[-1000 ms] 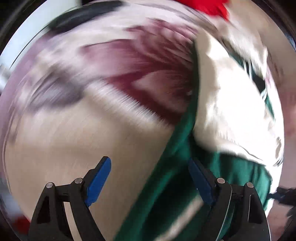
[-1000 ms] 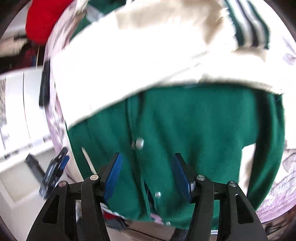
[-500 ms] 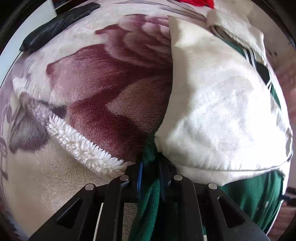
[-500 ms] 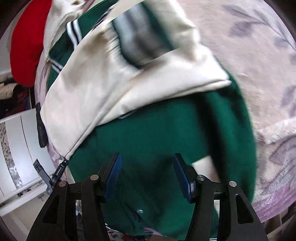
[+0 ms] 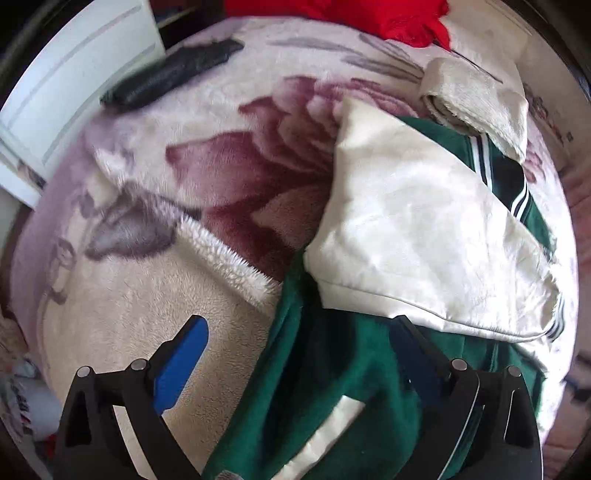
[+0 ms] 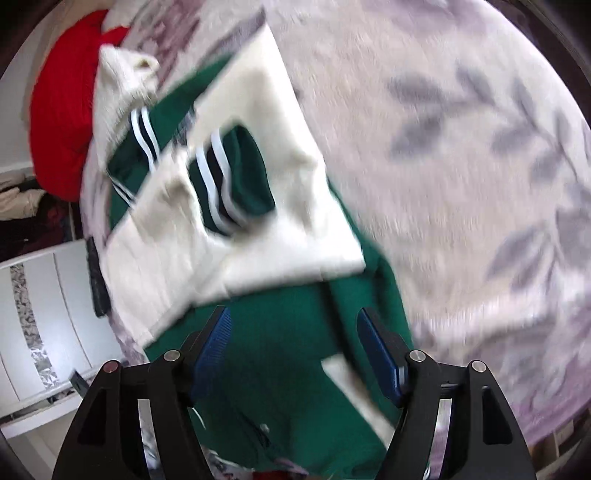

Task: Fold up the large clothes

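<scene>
The jacket (image 5: 343, 387), green in the body with cream sleeves (image 5: 417, 240) and striped cuffs (image 6: 218, 184), lies on the bed, on a plush flowered blanket (image 5: 184, 206), with both sleeves already laid across its front. It looks thick, soft and floppy, probably fairly heavy for a garment; it should sag and drag on the pile, not slide. The sleeve cloth looks smoother and may slip off the body when lifted. The best hold seems to be the doubled green edge at the side or hem, pinching through all layers.

The left tongs (image 5: 295, 354) have just been opening and stand wide above the green edge, gripping nothing. The right tongs (image 6: 295, 339) have also just been opening and stand moderately wide over the green body, pads clear of it.

Beyond lie a red garment (image 5: 369, 14), a dark object (image 5: 173, 74) on the blanket, and a white cabinet (image 6: 48, 314) beside the bed.
</scene>
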Motion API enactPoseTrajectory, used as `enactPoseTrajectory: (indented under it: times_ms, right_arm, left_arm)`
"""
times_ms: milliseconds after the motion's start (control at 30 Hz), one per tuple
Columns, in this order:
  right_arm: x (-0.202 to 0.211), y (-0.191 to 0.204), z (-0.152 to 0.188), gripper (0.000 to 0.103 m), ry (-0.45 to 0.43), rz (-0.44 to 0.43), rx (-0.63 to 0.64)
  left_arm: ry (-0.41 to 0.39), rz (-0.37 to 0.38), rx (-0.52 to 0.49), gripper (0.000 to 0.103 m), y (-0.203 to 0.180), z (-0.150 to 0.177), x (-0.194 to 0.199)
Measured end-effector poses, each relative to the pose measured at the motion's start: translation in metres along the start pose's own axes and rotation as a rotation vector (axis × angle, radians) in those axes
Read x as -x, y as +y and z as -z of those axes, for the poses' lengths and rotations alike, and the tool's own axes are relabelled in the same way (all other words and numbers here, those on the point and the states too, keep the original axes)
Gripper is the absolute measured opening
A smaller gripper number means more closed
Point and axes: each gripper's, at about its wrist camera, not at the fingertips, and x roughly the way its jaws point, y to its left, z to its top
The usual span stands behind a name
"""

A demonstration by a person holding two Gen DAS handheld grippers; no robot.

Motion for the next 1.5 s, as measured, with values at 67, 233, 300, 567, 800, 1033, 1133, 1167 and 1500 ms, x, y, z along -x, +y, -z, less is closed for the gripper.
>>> enactPoseTrajectory:
  times_ms: [67, 233, 300, 567, 800, 1033, 1133, 1167, 1500]
  right_arm:
    - [-0.005, 0.012, -0.023, 0.072, -0.007, -0.042, 0.049]
    - [-0.061, 0.036, -0.081, 0.072, 0.035, -0.107, 0.07]
    - [-0.071, 0.042, -0.089, 0.009, 0.036, -0.119, 0.064]
    - [-0.036, 0.007, -0.129, 0.004, 0.076, 0.024, 0.137]
    - [0.002, -0.031, -0.145, 0.065, 0.219, -0.039, 0.191]
    - [0.05, -0.105, -0.124, 0.065, 0.3, 0.01, 0.141]
    - [0.05, -0.116, -0.127, 0.065, 0.285, -0.01, 0.16]
    - [0.048, -0.115, -0.131, 0.069, 0.27, -0.034, 0.172]
    - [-0.067, -0.015, -0.185, 0.093, 0.329, -0.336, 0.285]
  left_arm:
    - [-0.026, -0.047, -0.027, 0.1, -0.015, -0.003, 0.004]
    - [-0.034, -0.107, -0.067, 0.1, -0.053, -0.017, 0.002]
    - [-0.03, -0.124, -0.086, 0.1, -0.077, -0.016, 0.004]
    - [0.02, -0.107, -0.066, 0.1, -0.134, 0.014, 0.012]
    - [0.271, 0.105, -0.236, 0.1, -0.228, 0.142, 0.021]
    - [0.518, 0.256, -0.417, 0.1, -0.302, 0.287, 0.019]
    - [0.468, 0.225, -0.545, 0.071, -0.326, 0.322, 0.013]
    - [0.438, 0.185, -0.567, 0.046, -0.33, 0.325, 0.012]
    - [0.288, 0.198, -0.445, 0.005, -0.294, 0.307, 0.04]
